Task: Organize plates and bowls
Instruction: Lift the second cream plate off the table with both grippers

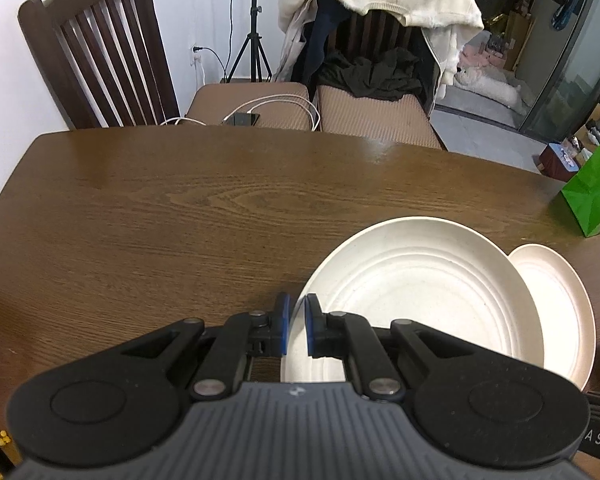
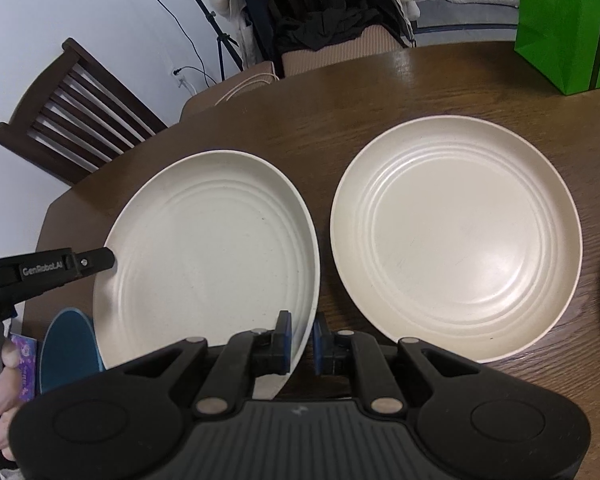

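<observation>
Both your hand-held grippers are clamped on the same white plate (image 2: 212, 252). The left hand-held gripper (image 1: 297, 326) pinches its rim edge-on between the blue pads (image 1: 286, 322), jaws nearly together with only the thin rim between them. The right hand-held gripper (image 2: 303, 340) does the same on the opposite side of the rim, near its camera.

In the right wrist view your left gripper's black finger comes in from the left edge and meets the plate's far-left rim. Your left hand (image 2: 2, 384) shows at the lower left, wrapped round the handle.

The plate sits tilted in that view, its right edge higher and overlapping the table (image 1: 180, 208); whether any part touches the wood, you can't tell from these views.

A second plate (image 2: 456, 236), cream with the same ringed pattern, lies flat on the table just right of the held one, close beside it but not touching. In the left wrist view it peeks out from behind the held plate's right edge.

A green bag (image 2: 564, 24) stands at the table's far right. A blue round item (image 2: 68, 356) lies at lower left, partly under the held plate, with a purple packet (image 2: 24, 364) beside it.

Beyond the table: a dark slatted chair (image 1: 96, 52), a second chair piled with clothes (image 1: 380, 12), a tripod (image 1: 254, 36), and a phone (image 1: 242, 119) with a white cable on the seat cushion.
</observation>
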Motion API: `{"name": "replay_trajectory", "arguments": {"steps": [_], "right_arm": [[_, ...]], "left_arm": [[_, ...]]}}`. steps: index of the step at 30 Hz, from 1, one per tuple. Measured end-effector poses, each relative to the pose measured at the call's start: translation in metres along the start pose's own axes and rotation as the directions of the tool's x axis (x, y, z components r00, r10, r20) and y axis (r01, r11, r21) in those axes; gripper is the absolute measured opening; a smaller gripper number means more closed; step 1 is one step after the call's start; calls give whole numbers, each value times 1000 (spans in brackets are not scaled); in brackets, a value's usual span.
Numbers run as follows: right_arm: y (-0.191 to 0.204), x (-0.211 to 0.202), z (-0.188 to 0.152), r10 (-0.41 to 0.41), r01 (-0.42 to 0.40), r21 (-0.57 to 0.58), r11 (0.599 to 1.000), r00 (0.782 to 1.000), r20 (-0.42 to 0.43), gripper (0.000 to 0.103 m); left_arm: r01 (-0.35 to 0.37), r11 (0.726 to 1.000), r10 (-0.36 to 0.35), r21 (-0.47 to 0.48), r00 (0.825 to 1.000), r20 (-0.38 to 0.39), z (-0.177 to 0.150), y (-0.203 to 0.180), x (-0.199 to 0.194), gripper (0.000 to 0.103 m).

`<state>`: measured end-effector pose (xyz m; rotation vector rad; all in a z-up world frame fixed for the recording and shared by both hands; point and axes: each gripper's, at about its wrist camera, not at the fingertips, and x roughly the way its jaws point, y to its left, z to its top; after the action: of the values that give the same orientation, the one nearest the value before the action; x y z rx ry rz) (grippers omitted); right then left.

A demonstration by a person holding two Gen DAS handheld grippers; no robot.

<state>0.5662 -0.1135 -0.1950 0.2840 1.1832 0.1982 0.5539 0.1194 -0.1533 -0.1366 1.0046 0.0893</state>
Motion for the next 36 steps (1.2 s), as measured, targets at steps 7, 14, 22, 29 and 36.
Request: {"name": "replay_trajectory", "arguments": {"steps": [7,14,22,29,36], "right_arm": [[-1,-22,-3,5,-5,-5,1000,1000,17,10],[6,-35,-9,-6,6,-15,1000,999,44,10],[6,-54,-18,-3,4,-15,1000,998,59,10],[8,-69,-28,3,-2,-23,1000,998,64,10],[12,-81,-41,9,-7,-37,999,998,64,10]], "left_arm": [[10,1000,-10,-7,1000,22,-3,-2,-20,8],[17,1000,-17,-6,999,43,-8,-5,-38,8],[14,1000,-14,-1,998,62,-15,-9,-60,8],[8,1000,-8,-4,997,74,-24,-8,-77,8],[2,1000,-1,-11,996,85,-36,-6,-92,8]]}}
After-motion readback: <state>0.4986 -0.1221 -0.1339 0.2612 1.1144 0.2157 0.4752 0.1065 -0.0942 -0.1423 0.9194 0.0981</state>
